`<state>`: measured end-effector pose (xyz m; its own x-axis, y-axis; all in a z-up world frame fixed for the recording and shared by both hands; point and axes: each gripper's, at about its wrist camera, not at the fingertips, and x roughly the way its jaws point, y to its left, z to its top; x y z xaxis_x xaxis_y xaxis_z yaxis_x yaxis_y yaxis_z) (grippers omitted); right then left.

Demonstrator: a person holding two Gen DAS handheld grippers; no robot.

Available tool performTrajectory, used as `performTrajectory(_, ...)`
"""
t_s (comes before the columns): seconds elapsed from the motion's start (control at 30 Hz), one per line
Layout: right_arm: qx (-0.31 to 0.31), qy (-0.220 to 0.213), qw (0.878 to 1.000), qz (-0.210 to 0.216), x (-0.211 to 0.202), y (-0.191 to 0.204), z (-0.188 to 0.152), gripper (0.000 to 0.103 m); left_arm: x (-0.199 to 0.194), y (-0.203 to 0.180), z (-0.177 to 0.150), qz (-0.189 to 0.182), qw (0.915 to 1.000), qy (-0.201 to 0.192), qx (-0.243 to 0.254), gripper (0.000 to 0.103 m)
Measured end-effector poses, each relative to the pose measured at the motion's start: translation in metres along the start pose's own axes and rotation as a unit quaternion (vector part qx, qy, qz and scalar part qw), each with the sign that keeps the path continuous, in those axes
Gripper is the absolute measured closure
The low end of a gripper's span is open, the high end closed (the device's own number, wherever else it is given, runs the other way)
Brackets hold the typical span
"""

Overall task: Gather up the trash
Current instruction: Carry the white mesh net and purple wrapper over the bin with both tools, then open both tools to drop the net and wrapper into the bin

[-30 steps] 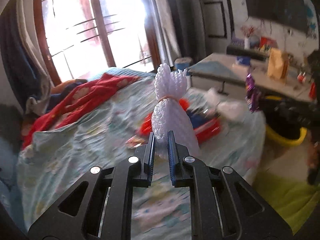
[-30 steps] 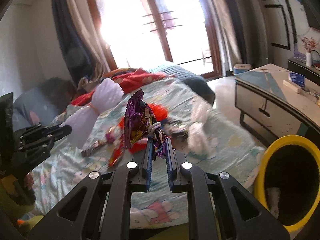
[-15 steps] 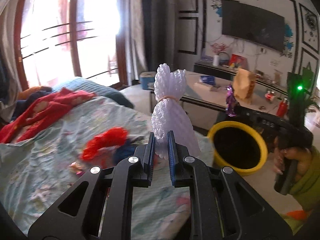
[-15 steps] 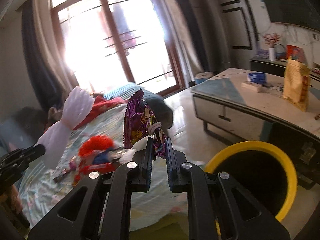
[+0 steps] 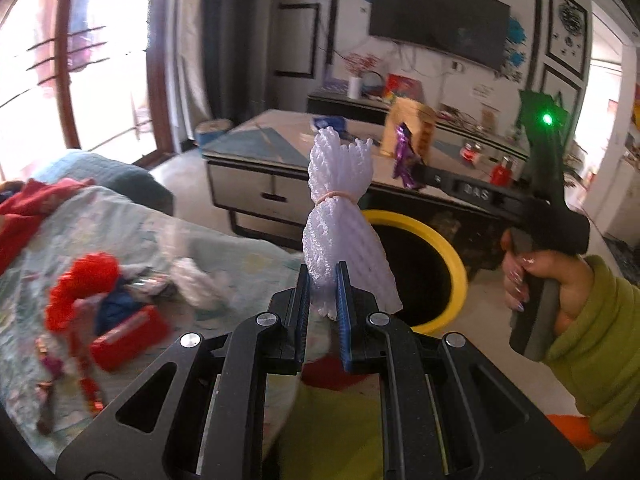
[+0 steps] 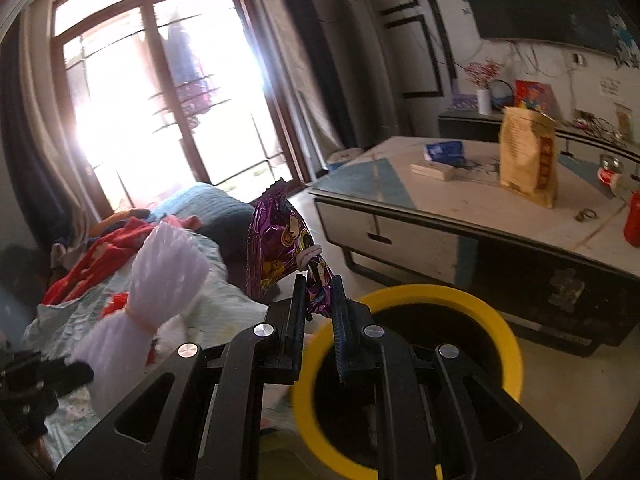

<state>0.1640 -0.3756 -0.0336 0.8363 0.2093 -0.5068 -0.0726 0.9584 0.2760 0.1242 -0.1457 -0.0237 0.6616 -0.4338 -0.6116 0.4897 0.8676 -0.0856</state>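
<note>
My left gripper (image 5: 323, 280) is shut on a white foam net sleeve (image 5: 338, 200) tied with a rubber band, standing upright between the pads. My right gripper (image 6: 317, 290) is shut on a crumpled purple snack wrapper (image 6: 280, 240). A yellow-rimmed black bin (image 6: 404, 296) stands on the floor just below and ahead of the right gripper; in the left wrist view the bin (image 5: 440, 248) lies behind the foam sleeve. The right gripper (image 5: 408, 172) with its purple wrapper (image 5: 402, 152) shows at right there, held by a hand (image 5: 540, 280) in a green sleeve. The foam sleeve (image 6: 160, 272) shows at left in the right wrist view.
A bed (image 5: 140, 240) with a pale patterned sheet carries red, blue and white litter (image 5: 100, 304) at left. A low table (image 6: 480, 208) with a brown paper bag (image 6: 528, 156) stands behind the bin. Glass doors (image 6: 160, 100) are at the back left, a wall TV (image 5: 436, 20) beyond.
Both grippers have swung right, away from the bed and toward the yellow bin, each keeping its piece of trash. The bin now sits nearer and more central in both views.
</note>
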Motion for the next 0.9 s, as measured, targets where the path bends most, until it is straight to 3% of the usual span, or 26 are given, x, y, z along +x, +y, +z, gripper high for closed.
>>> performTrajectory(0.4,0.066,0.045,0.996,-0.045,0.011,-0.073,-0.022,0.091,0.083,-0.038,-0.002,-0.074,0.9937,0.084,0.009,0.095)
performTrajectory(0.63,0.093,0.085,0.991,-0.05,0.026,-0.095,-0.037,0.091,0.133,-0.042,-0.004,-0.087,0.9868,0.136,-0.013,0.095)
performTrajectory(0.83,0.105,0.114,0.987,-0.048,0.043,-0.106,-0.046,0.088,0.159,-0.039,0.0,-0.086,0.9839,0.154,-0.031,0.094)
performTrajectory(0.9,0.112,0.119,0.985,-0.049,0.046,-0.107,-0.048,0.086,0.16,-0.036,-0.001,-0.082,0.9844,0.151,-0.04,0.087)
